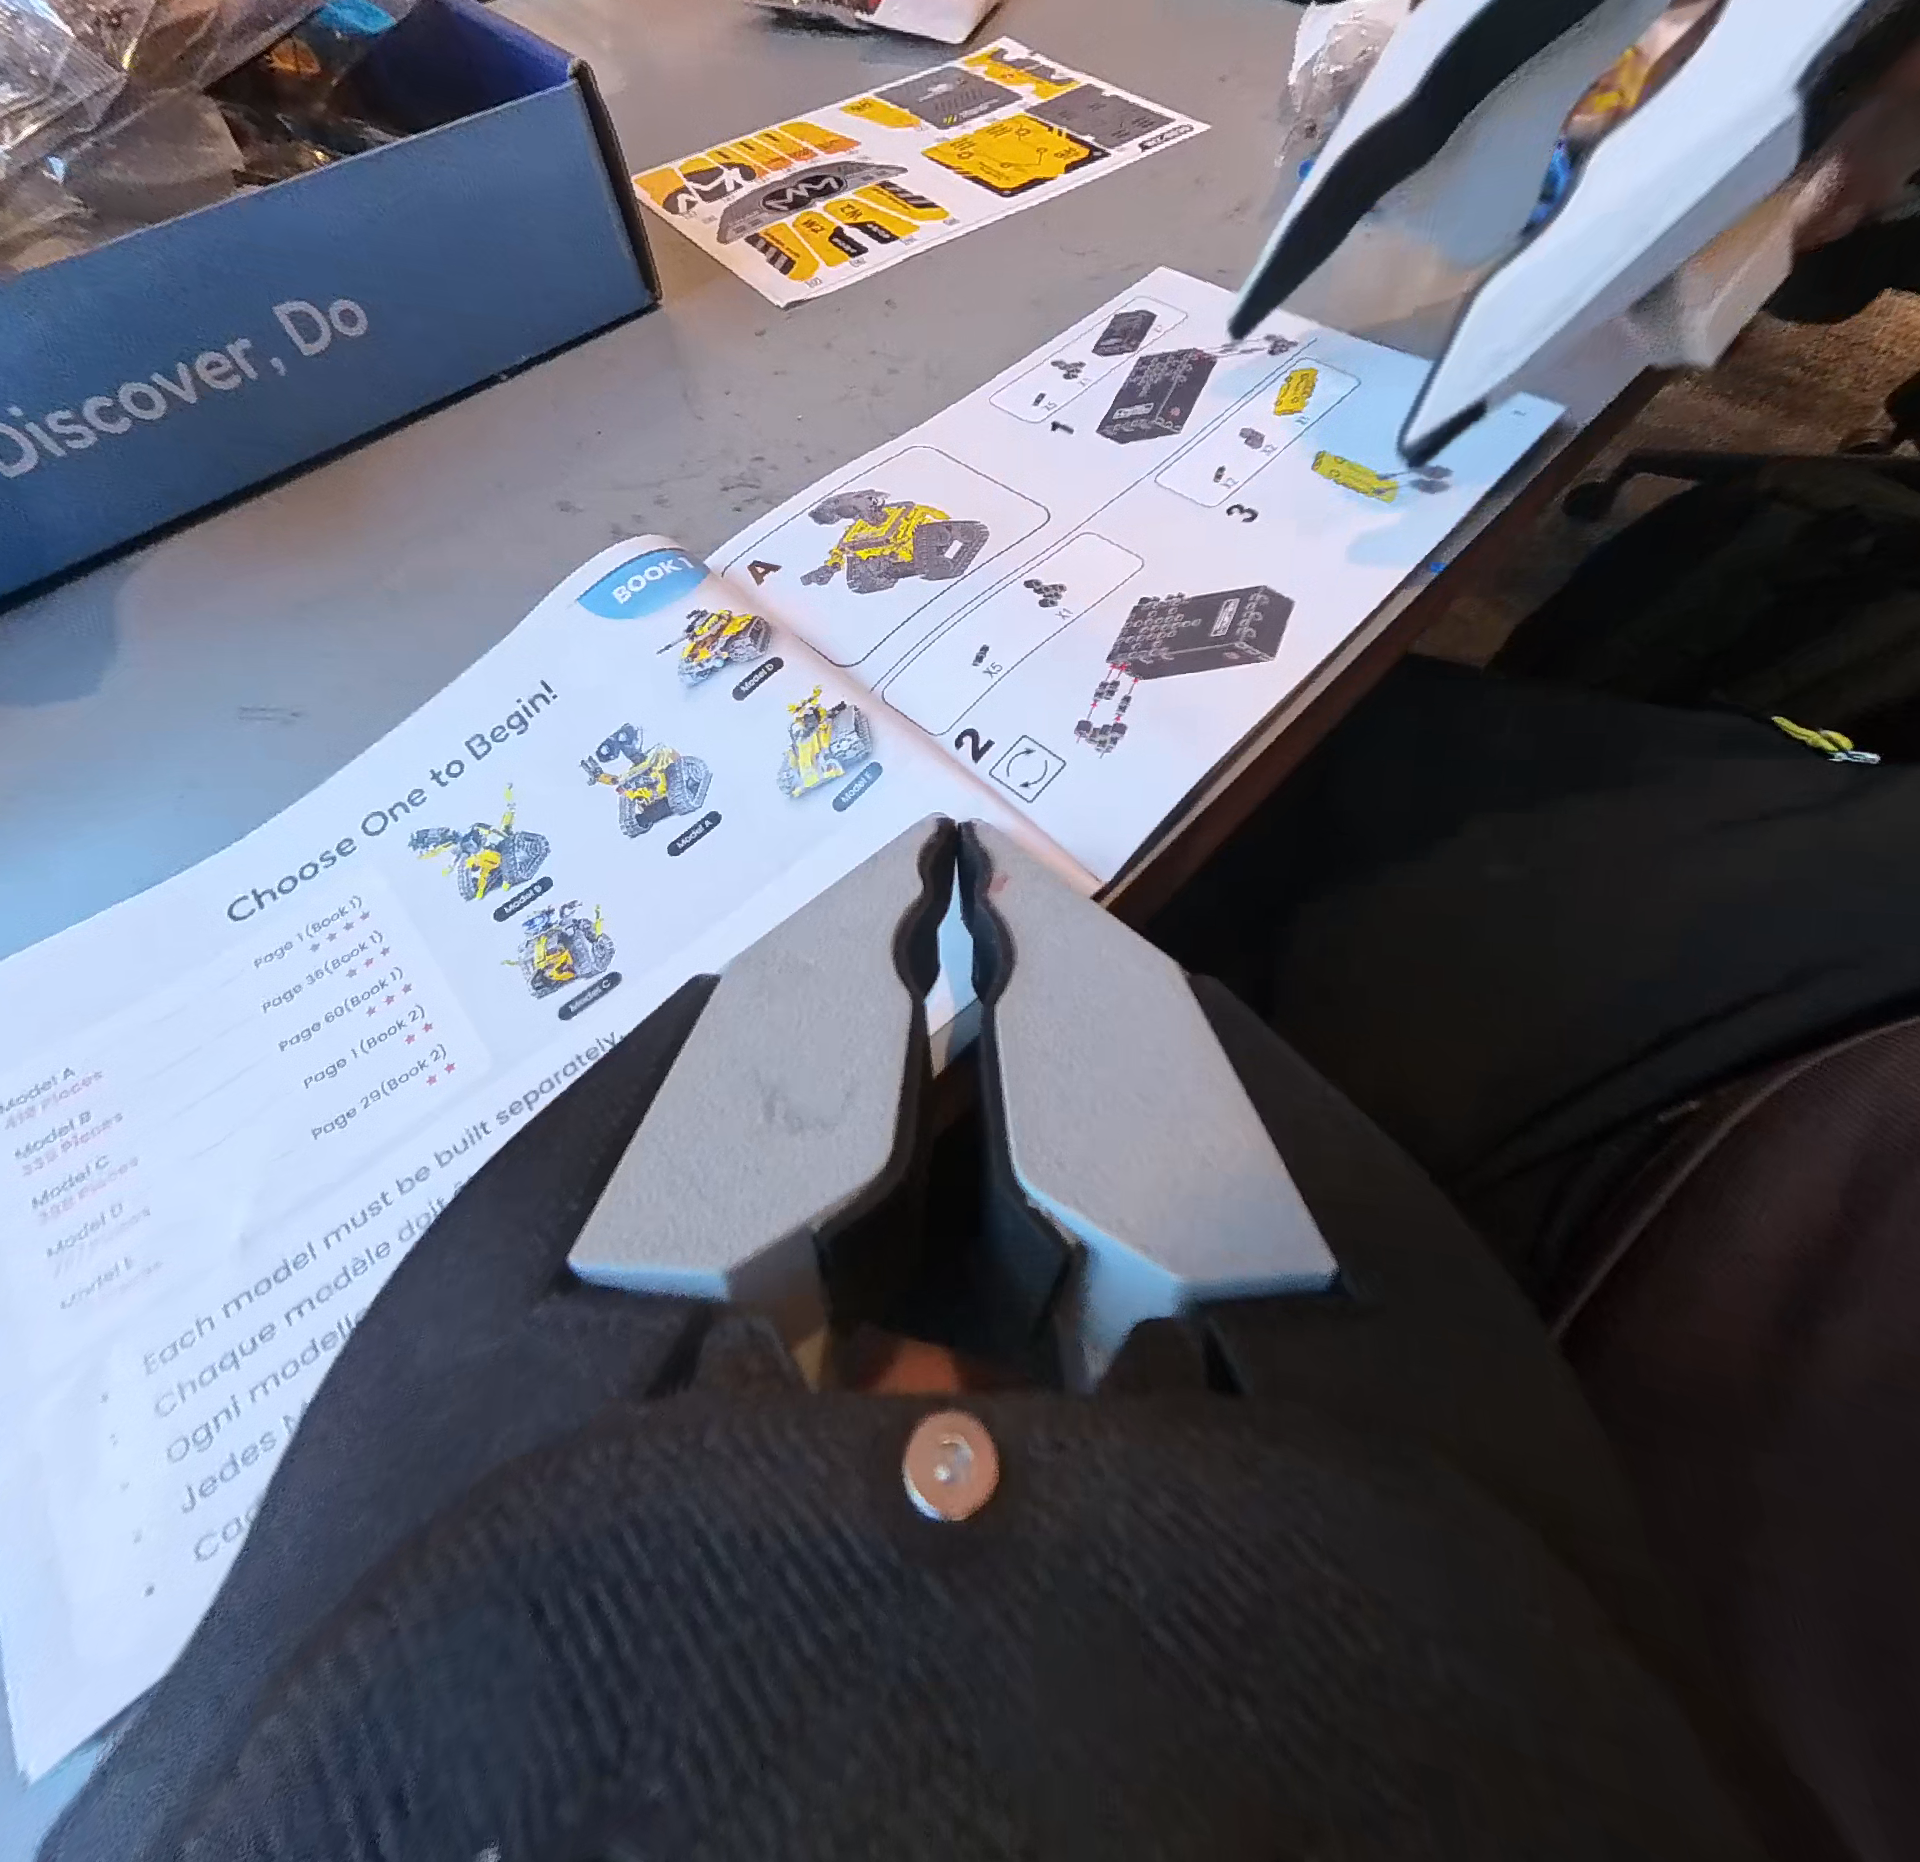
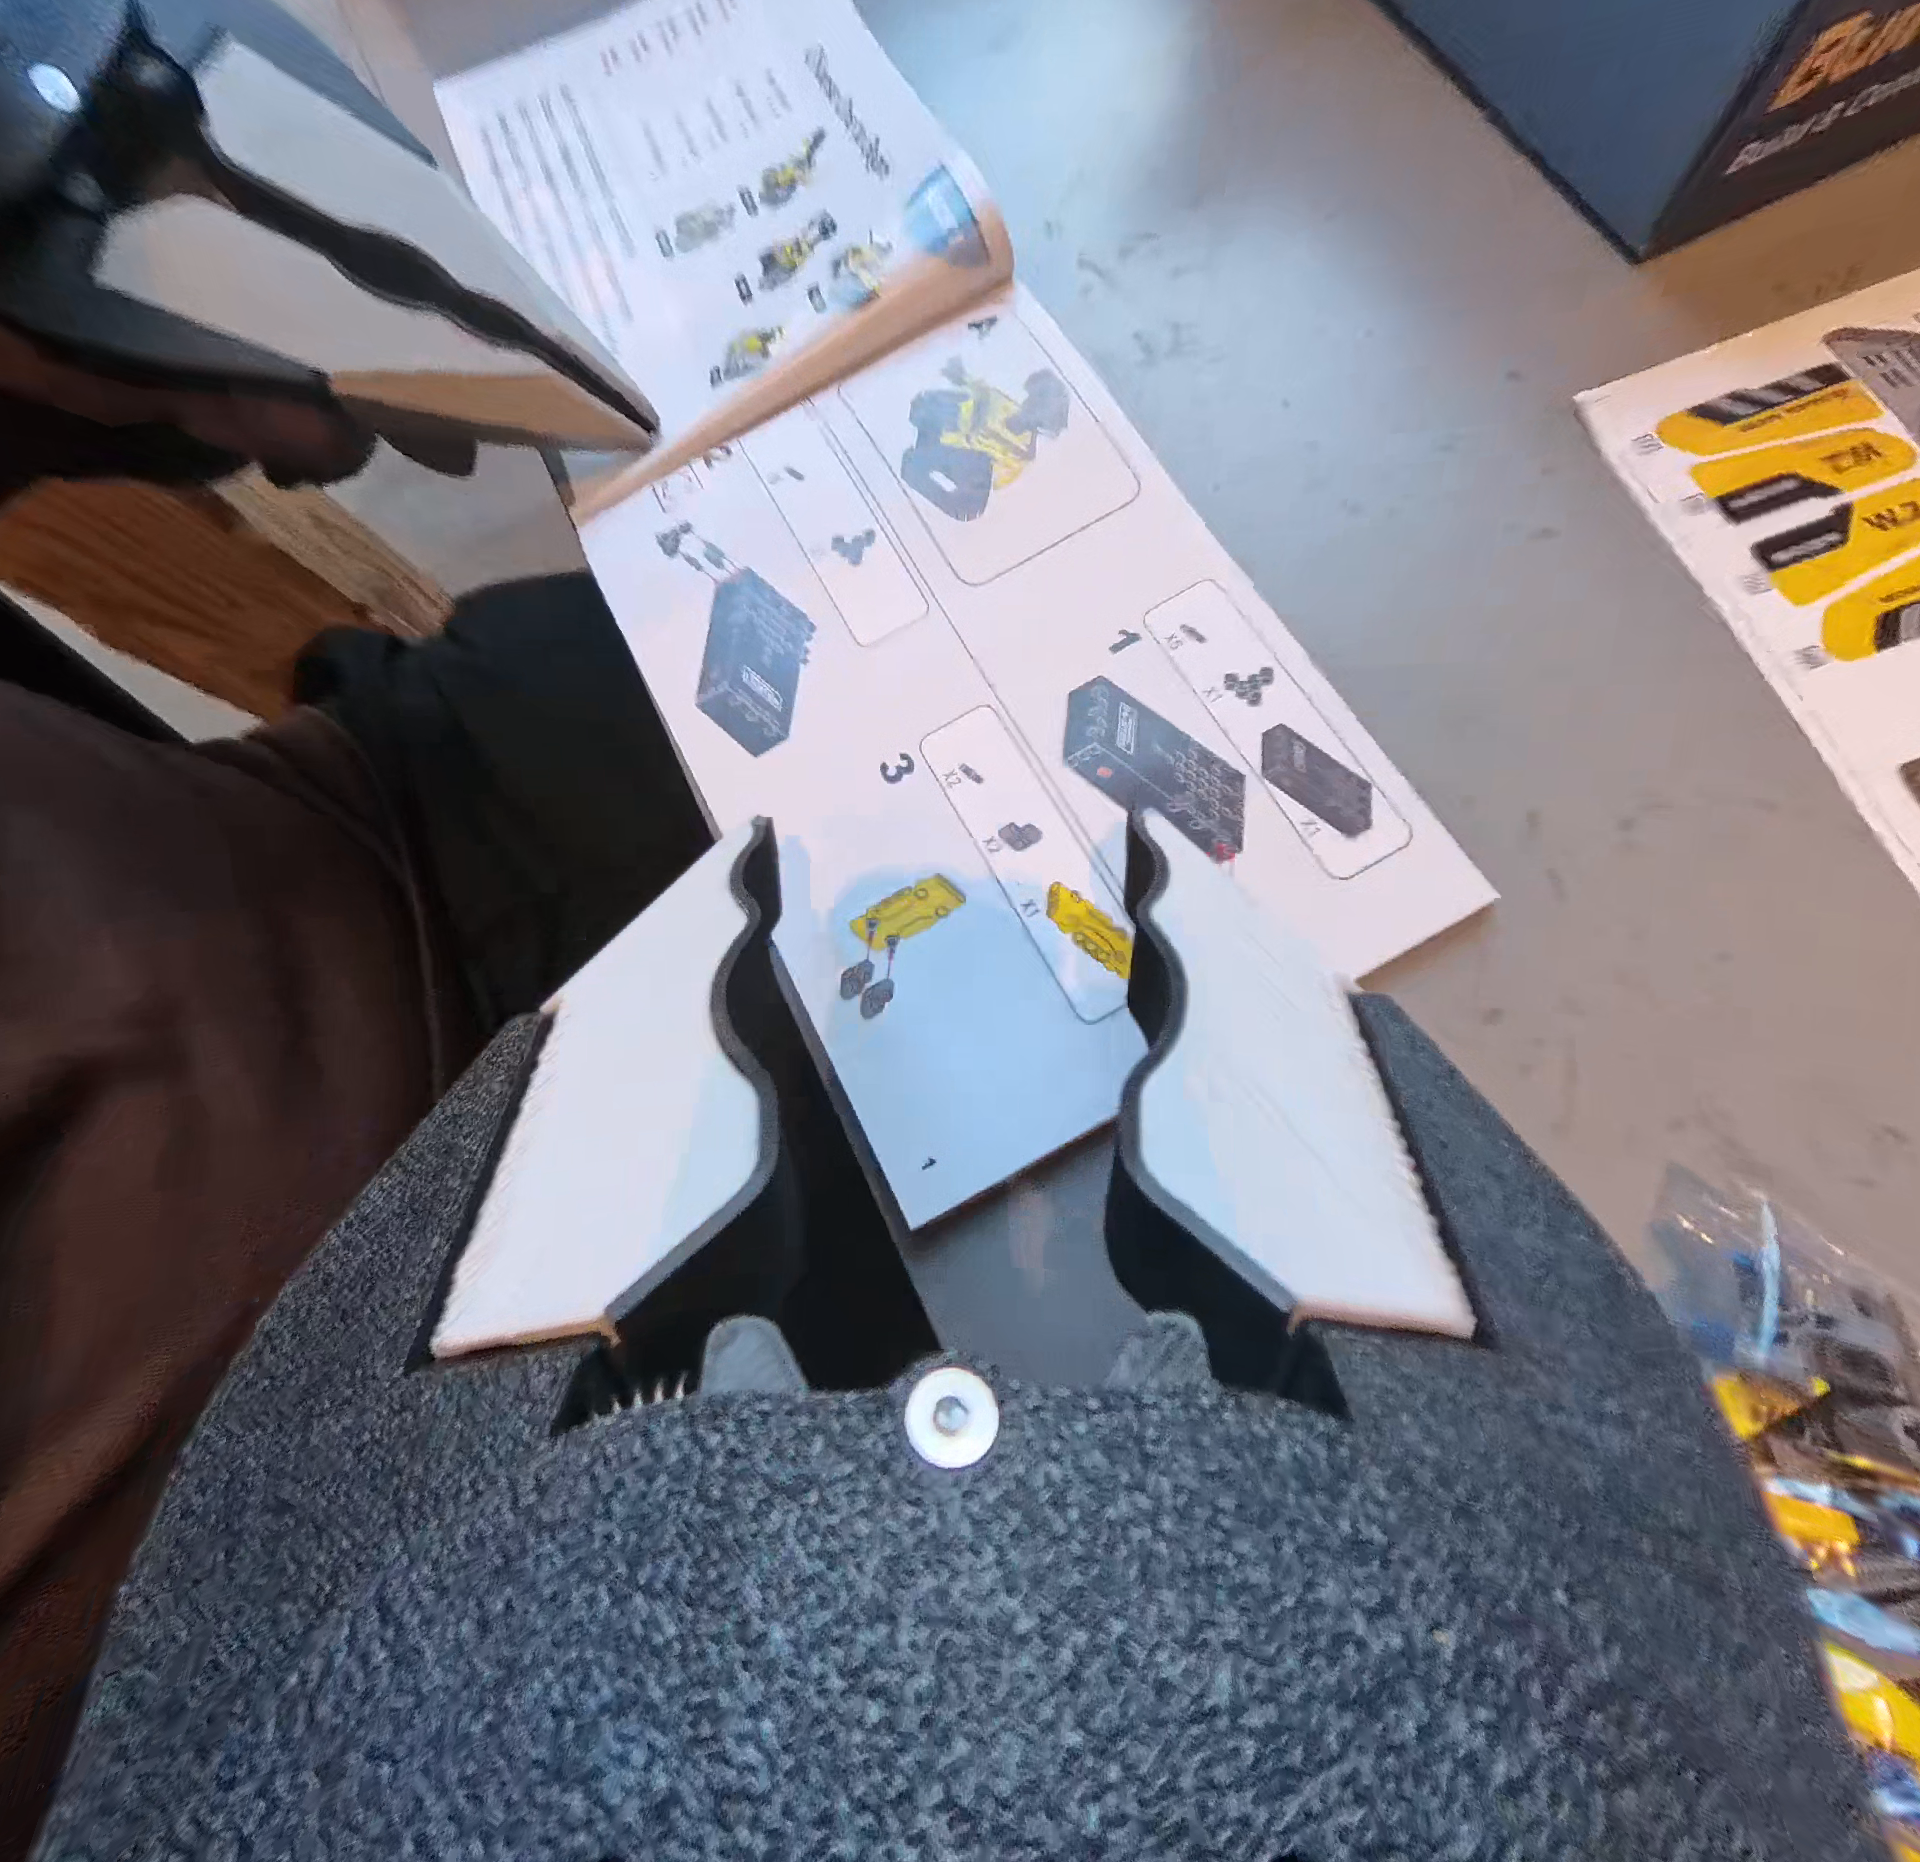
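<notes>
L gripper (image 1: 956, 825) is sitting clenched, tips meeting at the near edge of the open instruction booklet (image 1: 727, 773), by the bottom of the centre fold; can't tell if a page edge is pinched betw the tips or if they're just resting there. R gripper (image 2: 945, 836) is hanging released, jaws spread wide, holding nothing, tips hovering over the booklet's right page near its outer corner (the corner pokes past the table edge, twd the person's lap).

Judgement: if a page is being handled, the R tips need to be coming in low at that overhanging corner, 1 finger under, 1 over, while L is keeping the fold pinned so the booklet isn't sliding on the grey table (image 1: 416, 565).

Around it: sticker sheet (image 1: 914, 165) lying beyond the booklet, well apart from both grippers; blue box (image 1: 312, 285) w/ bagged parts far left; clear parts bag (image 2: 1808, 1449) just right of R gripper; 2nd dark box (image 2: 1621, 77) at far corner.
</notes>
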